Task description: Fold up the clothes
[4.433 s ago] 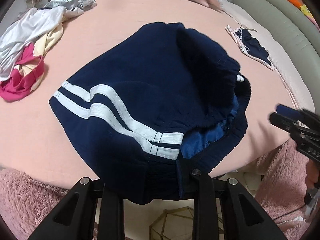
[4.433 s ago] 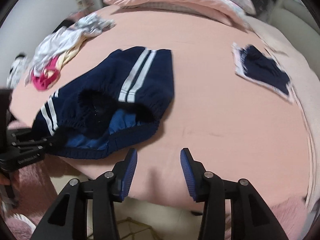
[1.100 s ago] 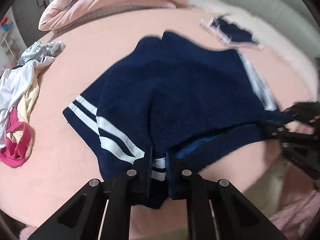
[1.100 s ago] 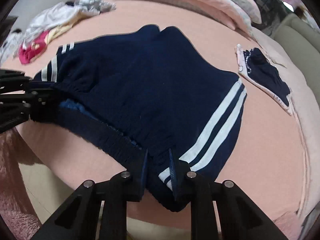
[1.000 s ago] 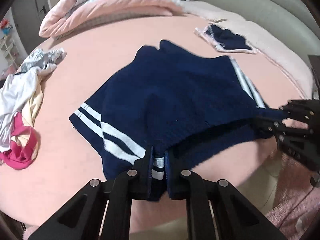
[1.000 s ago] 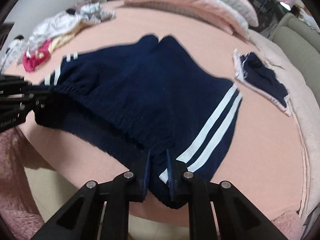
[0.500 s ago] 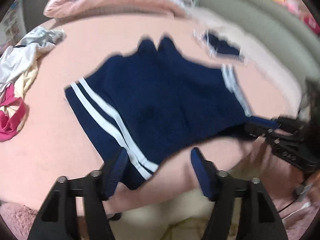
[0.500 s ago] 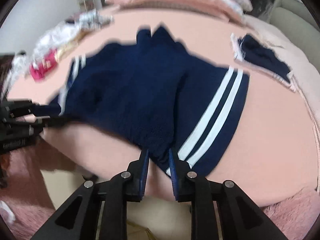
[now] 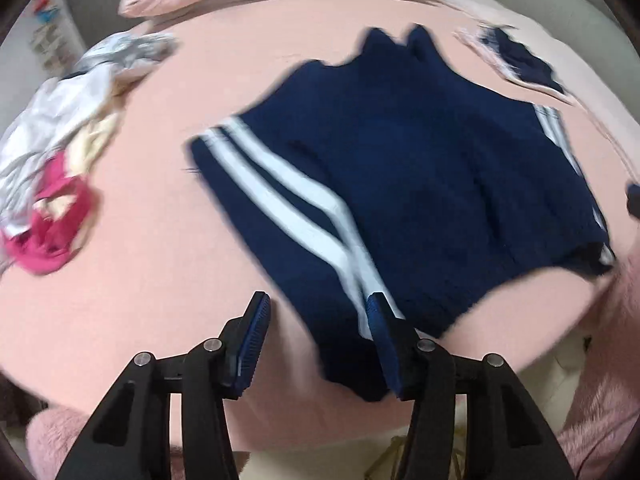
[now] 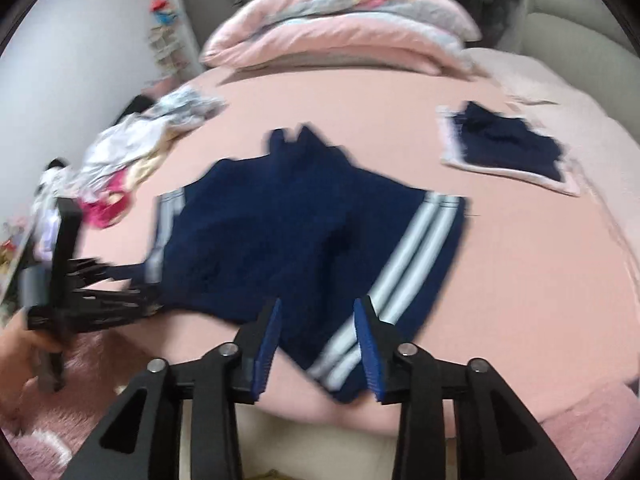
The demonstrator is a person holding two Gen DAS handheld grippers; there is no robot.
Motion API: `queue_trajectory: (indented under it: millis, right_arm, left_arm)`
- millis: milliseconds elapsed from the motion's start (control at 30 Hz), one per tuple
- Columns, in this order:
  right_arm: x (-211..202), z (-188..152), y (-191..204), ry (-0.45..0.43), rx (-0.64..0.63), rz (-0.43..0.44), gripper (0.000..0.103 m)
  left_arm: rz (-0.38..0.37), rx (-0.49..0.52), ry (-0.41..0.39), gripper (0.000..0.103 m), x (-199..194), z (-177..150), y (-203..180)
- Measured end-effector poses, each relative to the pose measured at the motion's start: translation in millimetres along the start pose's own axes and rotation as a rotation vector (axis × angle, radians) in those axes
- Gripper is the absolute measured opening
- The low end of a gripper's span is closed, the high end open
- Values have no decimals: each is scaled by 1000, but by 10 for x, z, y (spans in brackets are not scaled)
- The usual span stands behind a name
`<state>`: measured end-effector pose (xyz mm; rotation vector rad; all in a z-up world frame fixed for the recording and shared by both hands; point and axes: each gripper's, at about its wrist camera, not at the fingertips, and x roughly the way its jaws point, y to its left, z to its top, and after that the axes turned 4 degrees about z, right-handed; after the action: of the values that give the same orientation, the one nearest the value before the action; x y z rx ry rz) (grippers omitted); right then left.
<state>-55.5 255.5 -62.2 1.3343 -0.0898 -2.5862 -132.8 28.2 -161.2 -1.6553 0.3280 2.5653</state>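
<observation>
My left gripper (image 9: 316, 316) and right gripper (image 10: 318, 320): both level, jaws spread, gripping nothing, navy shorts (image 10: 304, 232) just ahead.

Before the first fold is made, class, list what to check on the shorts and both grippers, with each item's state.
1. Left gripper open: ok.
2. Right gripper open: ok.
3. Shorts spread on the bed, stripes at both sides: ok.
4. Shorts free of wrinkles: cannot tell, frames are blurred.
5. Waistband fully on the bed: not ok, it hangs over the near edge.
6. Folded garment and clothes pile apart from the shorts: ok.
</observation>
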Motion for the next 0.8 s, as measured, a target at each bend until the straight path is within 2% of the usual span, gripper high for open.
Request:
queue_trajectory:
  millis: [67,100,167,267,300,367,433,467,500,533,600,767,800]
  right_arm:
    - [176,-65,-5,43,-26,-68,39]
    - [364,-131,7,103,-57,-95,39]
    - [586,-218,-37,163,-53,-137,39]
    - [523,-219,-213,116,80,-76,39]
    - [458,-202,-228,82,83,-67,39]
    - [363,-184,-236,34,72,-52,39]
    - [400,-223,-206,66,45,-19,39]
    - [450,-252,-192,98,37,-13,39]
    - [551,-309,-199,155,27,-47,39]
    - [569,-342,-223,160,28,-56,39]
    - [500,-342,-295,161,71,-82,39]
    - [336,-345,-383,92,104,-99,41]
    - [342,-335,-330,86,101,-64,42]
  left_arm:
    - [34,-30,2,48,-30,9,22]
    - [36,-45,3,48,-52,13,16]
    - [-32,-45,-45,48,-210,-33,-60]
    - [-115,15,-124,48,-420,-114,-211]
    - [-136,31,-143,48,-450,-132,-253]
    - [-171,46,-126,48,-336,-111,-286]
    - [-206,61,-109,48,-222,-91,-319]
    - [-181,67,-76,48,-108,-83,-351]
    - [-156,70,-48,48,-24,-80,-350]
    - [-132,74,-20,48,59,-77,-348]
    - [-146,38,-18,49,68,-64,-262]
    - [-154,-6,-137,48,-155,-74,-168]
    - [-152,-13,-160,48,-181,-71,-154]
